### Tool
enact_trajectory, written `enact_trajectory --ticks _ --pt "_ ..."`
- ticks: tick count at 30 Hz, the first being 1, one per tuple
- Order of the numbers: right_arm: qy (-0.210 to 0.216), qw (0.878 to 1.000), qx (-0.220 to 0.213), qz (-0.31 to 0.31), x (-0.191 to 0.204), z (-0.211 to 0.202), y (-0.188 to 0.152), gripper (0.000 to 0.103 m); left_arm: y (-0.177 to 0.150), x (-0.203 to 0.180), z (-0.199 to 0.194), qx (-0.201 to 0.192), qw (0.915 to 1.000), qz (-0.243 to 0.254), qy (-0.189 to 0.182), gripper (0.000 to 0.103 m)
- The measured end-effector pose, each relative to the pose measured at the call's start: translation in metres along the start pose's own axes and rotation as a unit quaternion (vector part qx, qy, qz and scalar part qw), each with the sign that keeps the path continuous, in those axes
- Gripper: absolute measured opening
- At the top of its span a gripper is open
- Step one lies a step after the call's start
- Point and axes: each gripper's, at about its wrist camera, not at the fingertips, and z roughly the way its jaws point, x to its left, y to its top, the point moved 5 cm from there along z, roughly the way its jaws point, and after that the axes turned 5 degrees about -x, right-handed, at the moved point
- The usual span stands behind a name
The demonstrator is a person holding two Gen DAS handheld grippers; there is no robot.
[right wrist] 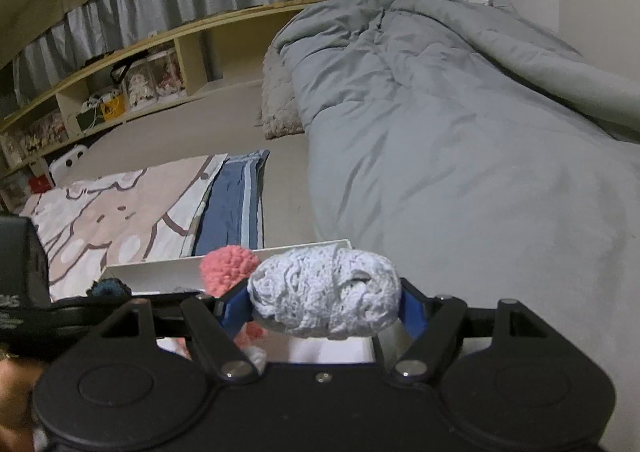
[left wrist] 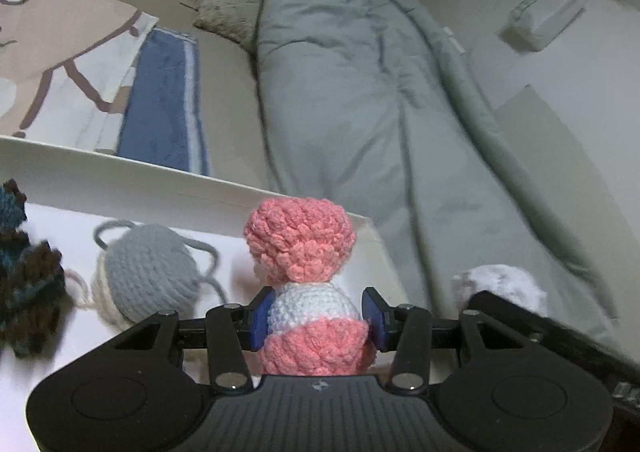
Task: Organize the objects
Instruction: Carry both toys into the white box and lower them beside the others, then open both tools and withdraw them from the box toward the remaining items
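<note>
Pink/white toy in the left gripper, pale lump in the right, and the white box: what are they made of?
Pink and white toy: crocheted yarn, matte, clear stitch rows and bobbles; probably stuffed. Pale toy: also knitted or crocheted yarn, fuzzy, looser loops. White box: thin, flat, smooth matte walls with sharp edges, likely cardboard, possibly plastic.

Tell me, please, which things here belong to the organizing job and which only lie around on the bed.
Part of the job:
- pink-and-white crochet toy, held by the left gripper
- pale blue crochet piece, held by the right gripper
- grey crochet ball and dark crochet piece, inside the white box

Just lying about:
- grey duvet
- printed pillow
- blue cloth
</note>
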Motion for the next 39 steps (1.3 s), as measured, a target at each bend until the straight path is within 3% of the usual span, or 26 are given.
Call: enact_trajectory --ticks 5,9,18,22,24,31,34,39 --pt "0.017 1.0 0.006 -0.016 0.01 0.018 0.002 0.075 0.005 0.02 0.007 -0.01 0.9985 0.004 0.054 0.048" --pt "0.027 0.999 0.016 -0.021 0.017 0.035 0.002 0.075 0.01 0.027 0.005 -0.012 0.9977 0.013 0.065 0.049" --pt "0.031 0.998 0.04 0.032 0.016 0.068 0.01 0.077 0.001 0.021 0.005 0.009 0.9946 0.056 0.087 0.05" --pt "0.017 0.997 0.043 0.056 0.012 0.074 0.008 0.093 -0.002 0.017 0.006 0.016 0.992 0.081 0.095 0.052" --pt "0.011 0.997 0.044 0.057 0.011 0.074 0.008 0.093 -0.004 0.013 0.006 0.023 0.9909 0.093 0.095 0.061" --pt "0.01 0.998 0.043 0.042 0.012 0.065 0.009 0.093 -0.005 0.005 0.008 0.028 0.9901 0.107 0.086 0.066" --pt "0.013 0.998 0.042 0.045 0.011 0.059 0.009 0.093 -0.005 0.002 0.007 0.029 0.9922 0.1 0.068 0.077" --pt "0.011 0.998 0.042 0.047 0.011 0.048 0.01 0.093 -0.003 -0.008 -0.002 0.03 0.99 0.115 0.075 0.089"
